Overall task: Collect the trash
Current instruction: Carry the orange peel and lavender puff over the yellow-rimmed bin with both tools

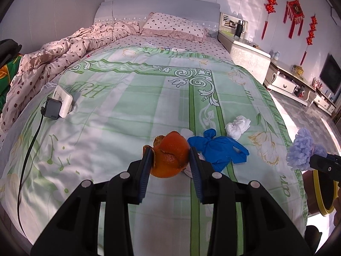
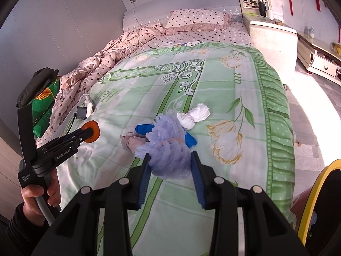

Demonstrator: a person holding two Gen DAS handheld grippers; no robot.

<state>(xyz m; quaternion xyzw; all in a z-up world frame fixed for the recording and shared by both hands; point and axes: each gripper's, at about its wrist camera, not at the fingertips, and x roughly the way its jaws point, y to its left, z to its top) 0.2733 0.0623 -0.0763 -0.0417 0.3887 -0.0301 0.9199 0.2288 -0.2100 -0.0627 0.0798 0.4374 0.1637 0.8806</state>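
Observation:
My left gripper [image 1: 170, 155] is shut on an orange peel [image 1: 171, 157] and holds it above the green bedspread [image 1: 127, 98]; it also shows in the right wrist view [image 2: 91, 132]. My right gripper [image 2: 170, 160] is shut on a lilac foam wad [image 2: 168, 147], which also shows at the right edge of the left wrist view [image 1: 300, 149]. A knotted blue glove [image 1: 217, 149] and a crumpled white tissue [image 1: 237, 125] lie on the bed. A small beige scrap [image 2: 131, 141] lies near the glove [image 2: 142, 129].
A yellow-rimmed bin [image 2: 315, 196] stands off the bed's right side. A white power strip with a grey charger [image 1: 59, 104] and black cable lies at the left. A rumpled dotted quilt [image 1: 53, 64] and a pillow [image 1: 172, 25] lie at the head. A nightstand [image 1: 247, 53] stands to the right.

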